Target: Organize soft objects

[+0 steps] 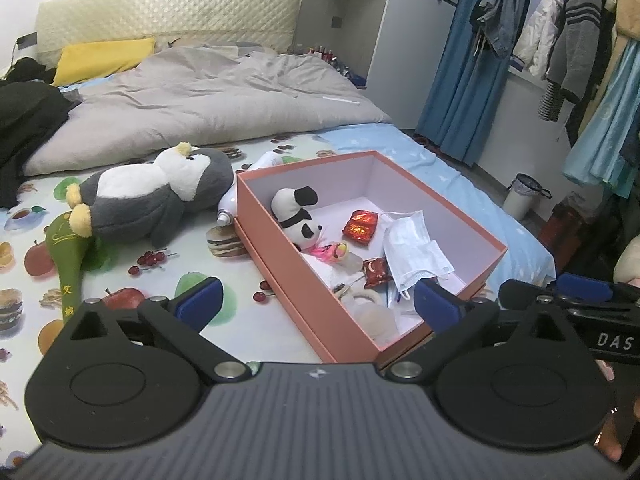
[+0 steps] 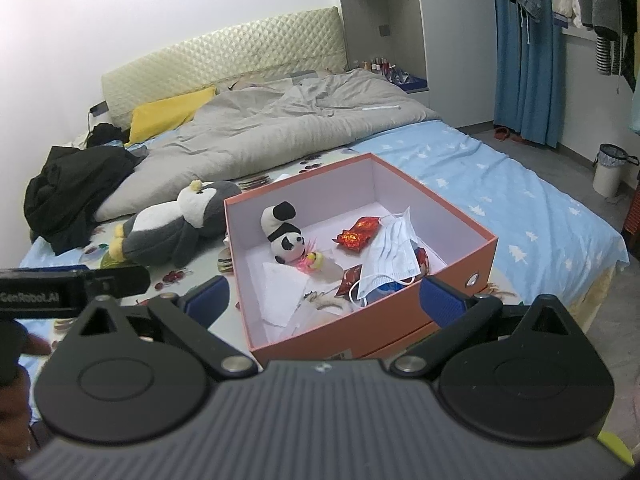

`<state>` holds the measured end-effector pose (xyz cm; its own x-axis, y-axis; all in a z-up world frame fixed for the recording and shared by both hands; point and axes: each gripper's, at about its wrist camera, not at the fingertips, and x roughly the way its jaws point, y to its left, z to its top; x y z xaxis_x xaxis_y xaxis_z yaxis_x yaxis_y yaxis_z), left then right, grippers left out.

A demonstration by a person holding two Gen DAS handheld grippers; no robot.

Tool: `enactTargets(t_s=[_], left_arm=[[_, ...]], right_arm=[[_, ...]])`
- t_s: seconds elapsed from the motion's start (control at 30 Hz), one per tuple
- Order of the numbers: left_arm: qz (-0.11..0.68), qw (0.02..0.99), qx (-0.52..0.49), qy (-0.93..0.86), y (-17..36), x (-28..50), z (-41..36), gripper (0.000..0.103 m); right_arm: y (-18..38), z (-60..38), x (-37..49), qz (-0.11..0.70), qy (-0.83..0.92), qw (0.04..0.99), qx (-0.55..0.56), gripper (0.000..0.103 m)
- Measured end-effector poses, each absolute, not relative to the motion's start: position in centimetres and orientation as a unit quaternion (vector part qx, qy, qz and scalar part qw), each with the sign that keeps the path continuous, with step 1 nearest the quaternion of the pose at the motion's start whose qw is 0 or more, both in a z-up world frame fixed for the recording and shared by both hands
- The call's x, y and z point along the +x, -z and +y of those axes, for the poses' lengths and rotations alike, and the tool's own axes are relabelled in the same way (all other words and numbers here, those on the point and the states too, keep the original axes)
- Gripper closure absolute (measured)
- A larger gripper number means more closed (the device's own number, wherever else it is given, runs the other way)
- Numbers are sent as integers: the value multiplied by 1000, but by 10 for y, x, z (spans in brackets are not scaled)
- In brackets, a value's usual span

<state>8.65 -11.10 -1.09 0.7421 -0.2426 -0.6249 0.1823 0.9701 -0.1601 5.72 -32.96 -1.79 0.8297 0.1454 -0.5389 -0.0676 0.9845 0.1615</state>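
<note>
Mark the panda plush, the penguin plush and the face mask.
panda plush (image 1: 305,232), left wrist view, on its face.
penguin plush (image 1: 132,180), left wrist view, on its white belly.
face mask (image 2: 390,252), right wrist view, on its pleated middle.

Box (image 1: 280,248): salmon-orange outside, pale lilac-white inside. Panda (image 1: 298,216): white with black ears, eye patches and band. Penguin (image 1: 148,196): dark grey, white belly and face, yellow feet and crest. Mallet (image 1: 66,256): green with yellow characters. Wrappers (image 1: 360,227): shiny red with gold print. Masks (image 1: 416,254): white to light blue. Sheet (image 1: 168,276): white, printed with red apples, cherries, burgers and green fruit; far part (image 2: 500,208) sky blue with white trees. Duvet (image 1: 224,96): plain grey-beige. Pillow (image 1: 104,58): yellow. Headboard (image 1: 168,12): cream, quilted diamond pattern. Curtain (image 1: 464,80): blue. Gripper pads (image 1: 200,302): dark blue on black arms.
</note>
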Motion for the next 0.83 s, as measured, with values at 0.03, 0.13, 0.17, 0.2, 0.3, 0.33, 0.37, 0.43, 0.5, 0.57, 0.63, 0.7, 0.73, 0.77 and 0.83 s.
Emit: enactTargets(t_s=[0.03,0.13,0.17,0.2,0.3,0.33,0.37,0.43,0.5,0.57,0.63,0.7,0.73,0.77,0.83], left_arm=[[341,933,-43,111,12,87,-111,0],[341,933,-44,107,11,87,-111,0],[341,933,-44,106,12,87,-111,0],[341,933,-45,105,12,87,-110,0],[336,935,-40,107,13,86,-110,0],[334,936,-39,107,13,85,-110,0],[333,936,-38,107,14,85,-110,0],[333,936,-40,105,14,84,-109,0],[335,936,-44,104,14,84,-108,0],[335,936,-45,103,14,83,-108,0],[336,935,-47,103,13,84,-108,0],[336,935,-46,104,13,85,-108,0],[336,935,-46,104,13,85,-109,0],[335,935,-45,104,12,85,-110,0],[336,935,-47,104,12,85,-110,0]], right_arm=[[18,-329,57,285,-57,954,68,0],[18,-328,58,287,-57,954,68,0],[19,-327,58,288,-57,954,69,0],[19,-327,58,288,-58,953,68,0],[17,-325,58,288,-57,954,64,0],[16,-325,58,289,-58,953,65,0],[17,-325,58,286,-59,954,66,0],[16,-324,58,284,-61,955,62,0],[18,-324,60,286,-59,954,62,0],[18,-326,59,287,-61,954,65,0],[18,-325,59,287,-61,954,62,0],[17,-325,59,288,-62,954,60,0],[17,-325,59,287,-63,954,60,0],[17,-326,59,287,-62,954,60,0],[17,-326,59,287,-63,954,60,0]])
